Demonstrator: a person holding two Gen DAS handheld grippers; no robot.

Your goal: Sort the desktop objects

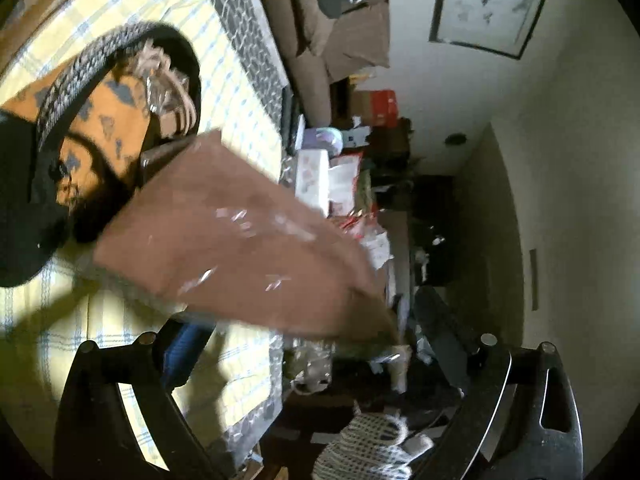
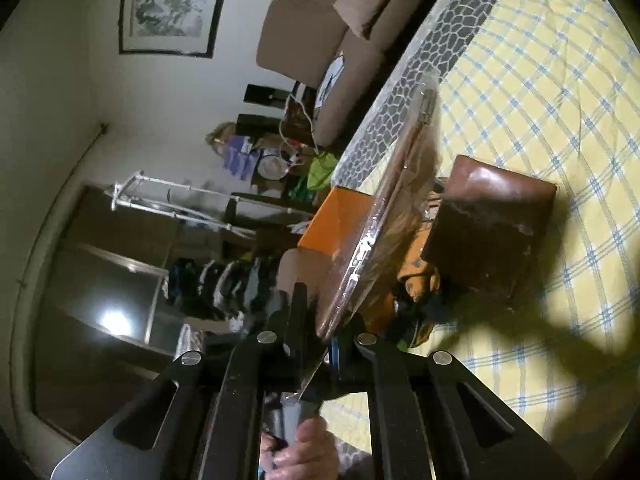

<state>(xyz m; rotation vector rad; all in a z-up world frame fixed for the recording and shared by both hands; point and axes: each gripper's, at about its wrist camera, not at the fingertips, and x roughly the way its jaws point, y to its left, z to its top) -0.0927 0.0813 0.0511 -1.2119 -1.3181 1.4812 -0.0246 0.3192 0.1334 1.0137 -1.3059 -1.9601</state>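
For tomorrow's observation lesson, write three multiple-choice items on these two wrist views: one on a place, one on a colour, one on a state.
1. Where is the brown leather wallet?
A. On the checked tablecloth
B. On the sofa
C. On the floor

2. What colours is the tablecloth?
A. Red and black
B. Yellow with blue and white lines
C. Plain green

3. What is the right gripper doing?
A. Open and empty
B. Shut on a thin flat packet in clear wrap
C. Shut on the wallet

Answers: 1 A, the wallet rests on the cloth beside the orange box. 2 B, the check pattern shows in both views. 3 B, the plastic-wrapped packet runs edge-on from between its jaws; the left gripper is open.
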